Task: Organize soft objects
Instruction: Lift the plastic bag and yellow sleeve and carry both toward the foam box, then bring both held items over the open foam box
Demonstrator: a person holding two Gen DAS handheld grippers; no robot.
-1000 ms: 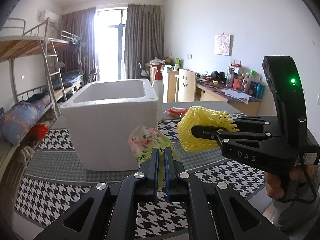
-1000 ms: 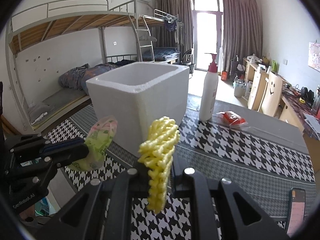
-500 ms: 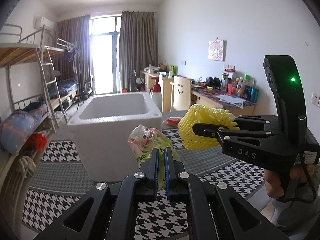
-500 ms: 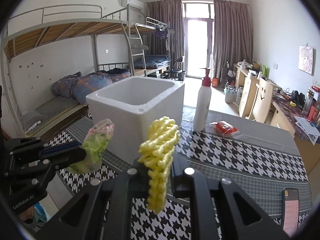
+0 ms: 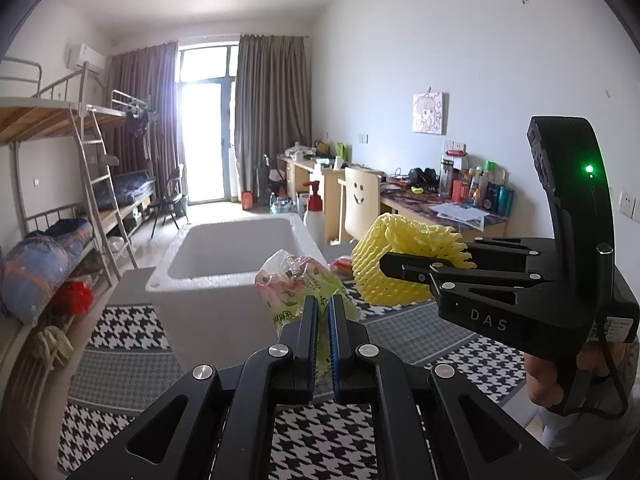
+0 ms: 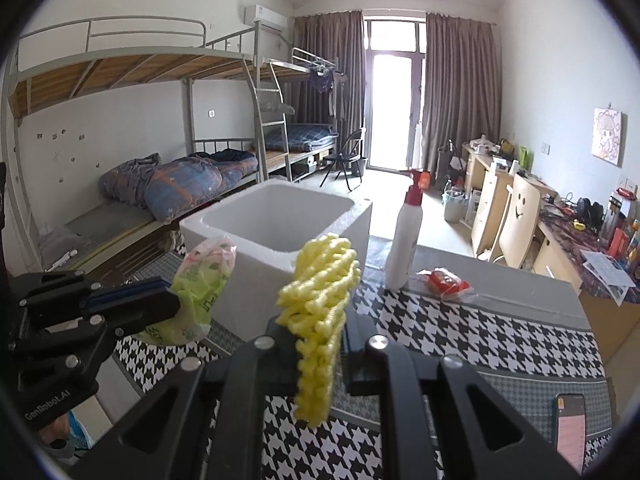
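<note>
My left gripper (image 5: 323,308) is shut on a crumpled green and pink plastic bag (image 5: 294,286), held in the air before the open white foam box (image 5: 236,256). It also shows in the right wrist view (image 6: 200,280). My right gripper (image 6: 320,332) is shut on a yellow foam net sleeve (image 6: 320,304), held up beside the box (image 6: 280,220). The sleeve (image 5: 400,268) and the right gripper (image 5: 384,264) show at the right of the left wrist view.
A houndstooth cloth (image 6: 460,332) covers the table. A white pump bottle with a red top (image 6: 406,236) and a red packet (image 6: 444,280) lie beyond the box. A phone (image 6: 570,428) lies at the near right. Bunk beds (image 6: 160,120) stand left, desks (image 6: 520,216) right.
Both grippers have risen with their loads, so the inside of the foam box now shows from above. Both grips are unchanged.
</note>
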